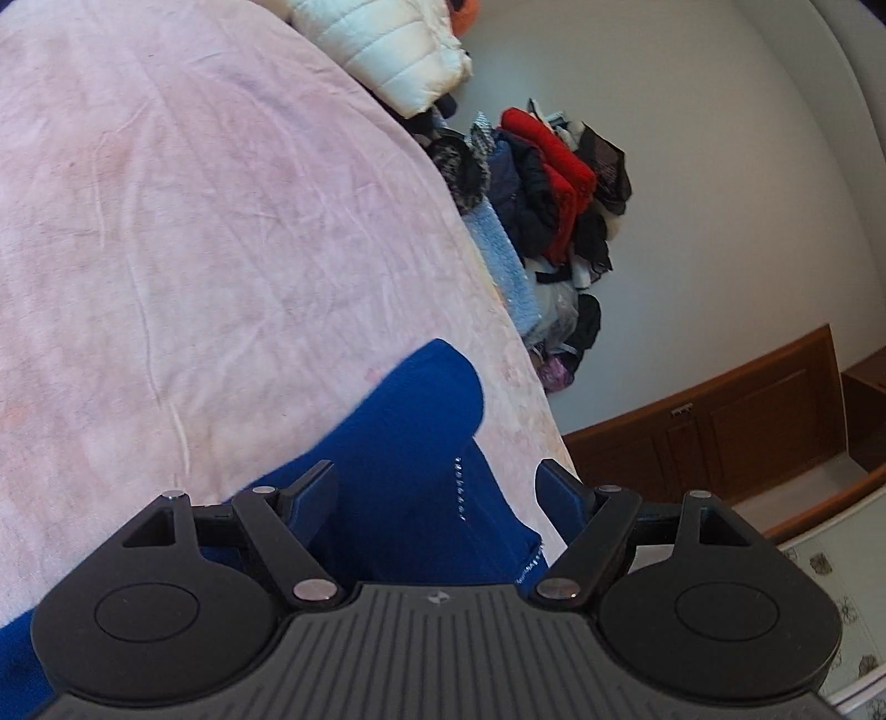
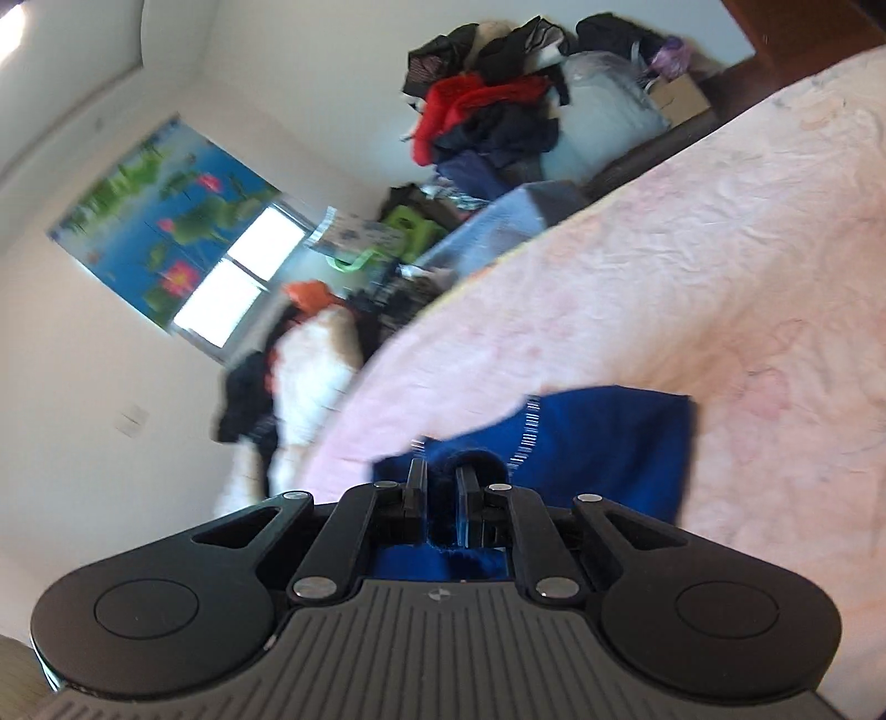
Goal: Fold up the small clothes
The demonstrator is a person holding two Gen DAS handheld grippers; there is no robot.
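Note:
A small dark blue garment (image 1: 410,443) with a line of small studs lies on the pink bedspread (image 1: 194,221). My left gripper (image 1: 437,487) is open, its fingers spread wide just above the garment with cloth showing between them. In the right wrist view the same blue garment (image 2: 609,443) lies on the bedspread (image 2: 692,266), and my right gripper (image 2: 441,476) is shut on a bunched fold of it near its edge. That view is blurred.
A white puffy jacket (image 1: 387,50) lies at the bed's far end. A pile of red and dark clothes (image 1: 559,188) stands against the wall beside the bed, and also shows in the right wrist view (image 2: 487,116). Wooden furniture (image 1: 720,432) is on the right.

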